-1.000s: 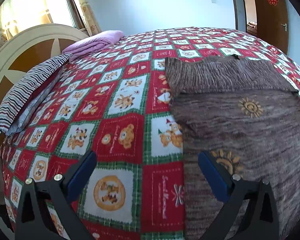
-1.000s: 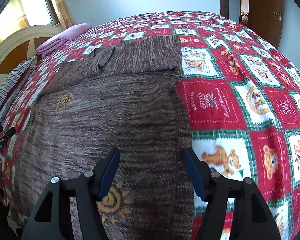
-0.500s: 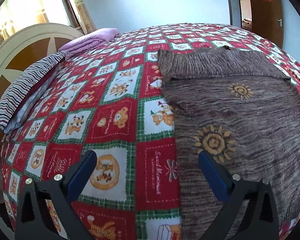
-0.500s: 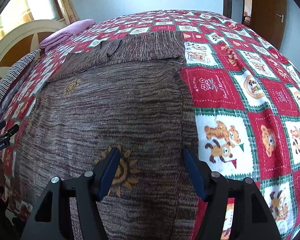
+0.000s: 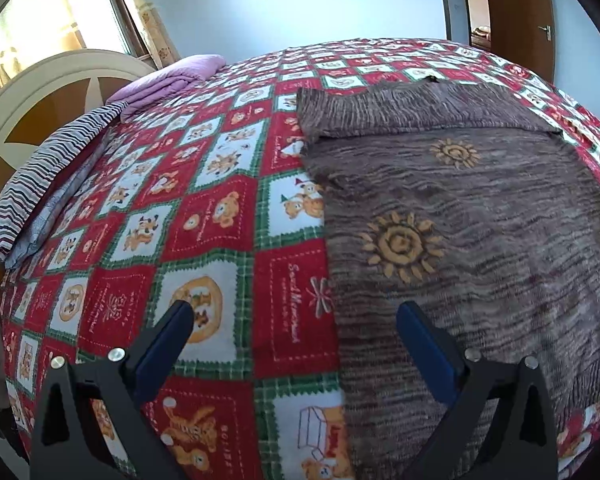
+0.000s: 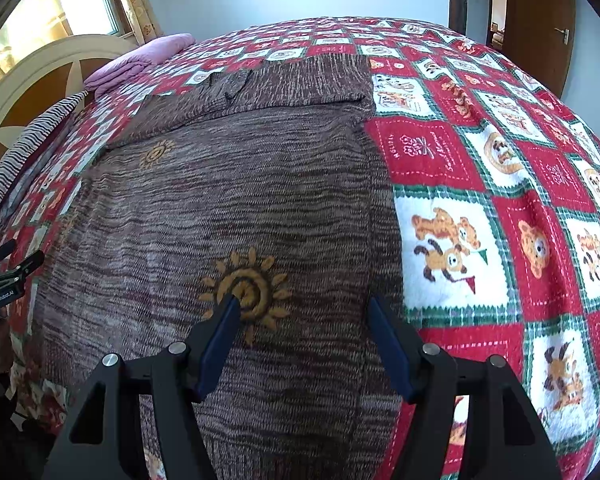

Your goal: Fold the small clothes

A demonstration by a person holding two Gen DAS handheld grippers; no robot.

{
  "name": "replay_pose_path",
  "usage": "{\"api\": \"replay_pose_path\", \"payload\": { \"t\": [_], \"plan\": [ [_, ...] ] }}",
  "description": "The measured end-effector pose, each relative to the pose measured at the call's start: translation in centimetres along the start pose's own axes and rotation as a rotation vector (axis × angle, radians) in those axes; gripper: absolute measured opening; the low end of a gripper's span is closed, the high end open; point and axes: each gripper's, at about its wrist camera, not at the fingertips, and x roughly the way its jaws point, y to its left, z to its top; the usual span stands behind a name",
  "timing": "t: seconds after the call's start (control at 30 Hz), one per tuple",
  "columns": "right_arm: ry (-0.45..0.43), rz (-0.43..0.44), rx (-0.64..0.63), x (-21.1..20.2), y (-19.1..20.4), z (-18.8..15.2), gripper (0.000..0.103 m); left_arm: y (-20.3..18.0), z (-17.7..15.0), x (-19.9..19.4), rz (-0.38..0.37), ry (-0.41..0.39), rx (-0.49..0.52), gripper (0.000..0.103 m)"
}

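Note:
A brown knitted sweater [image 5: 480,200] with yellow sun motifs lies flat on the red, white and green patchwork bedspread [image 5: 204,216], its sleeves folded across the far end. My left gripper [image 5: 294,312] hangs open above the sweater's left edge, nothing between its blue pads. In the right wrist view the same sweater [image 6: 240,200] fills the middle, and my right gripper [image 6: 302,304] stands open over its near right part, beside a sun motif [image 6: 246,290]. The left gripper's tips [image 6: 14,262] show at the far left edge.
A purple folded blanket [image 5: 168,80] and a striped pillow [image 5: 48,168] lie by the cream and brown headboard [image 5: 32,112]. A brown door [image 5: 514,12] stands at the far right. Bedspread [image 6: 500,220] lies bare to the sweater's right.
Both grippers have drawn back toward the near edge of the bed, so more of the sweater's near part and the bedspread shows. Jaws of both stay open as before.

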Motion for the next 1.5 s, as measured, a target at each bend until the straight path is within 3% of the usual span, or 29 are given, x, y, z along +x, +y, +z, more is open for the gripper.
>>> {"api": "replay_pose_path", "payload": {
  "t": [0.2, 0.37, 0.8, 0.97, 1.1, 1.17, 1.2, 1.23, 1.33, 1.5],
  "plan": [
    [-0.001, 0.002, 0.000, -0.2, 0.1, -0.8, 0.067, -0.4, -0.8, -0.5, -0.013, 0.009, 0.010, 0.103],
    [-0.005, 0.005, -0.001, -0.5, 0.1, -1.6, 0.067, -0.5, -1.9, -1.0, -0.062, 0.033, 0.012, 0.097],
    [-0.036, -0.026, -0.044, -1.2, 0.6, -3.5, 0.067, 0.7, -4.8, -2.2, -0.212, 0.120, -0.051, 0.058],
    [-0.039, -0.025, -0.045, -1.3, 0.6, -3.7, 0.067, 0.3, -5.8, -2.5, -0.275, 0.163, -0.068, 0.048],
    [-0.044, -0.028, -0.054, -1.2, 0.7, -3.8, 0.067, -0.7, -6.5, -2.9, -0.322, 0.178, -0.045, 0.047],
    [-0.044, -0.023, -0.053, -1.2, 0.7, -3.9, 0.067, -1.3, -6.8, -3.1, -0.323, 0.173, -0.022, 0.031],
    [-0.042, -0.018, -0.049, -1.3, 0.6, -3.8, 0.067, -1.3, -6.7, -3.3, -0.344, 0.171, -0.020, 0.014],
    [-0.039, -0.007, -0.038, -1.6, 0.4, -3.8, 0.067, -1.4, -6.7, -3.5, -0.366, 0.171, -0.021, 0.010],
    [-0.040, 0.021, 0.003, -2.6, -0.4, -3.9, 0.067, -0.6, -6.5, -4.5, -0.328, 0.131, -0.030, 0.009],
    [-0.038, 0.019, 0.022, -4.4, -1.3, -5.3, 0.067, 0.6, -6.0, -5.7, -0.337, 0.076, -0.048, 0.009]
  ]
}}
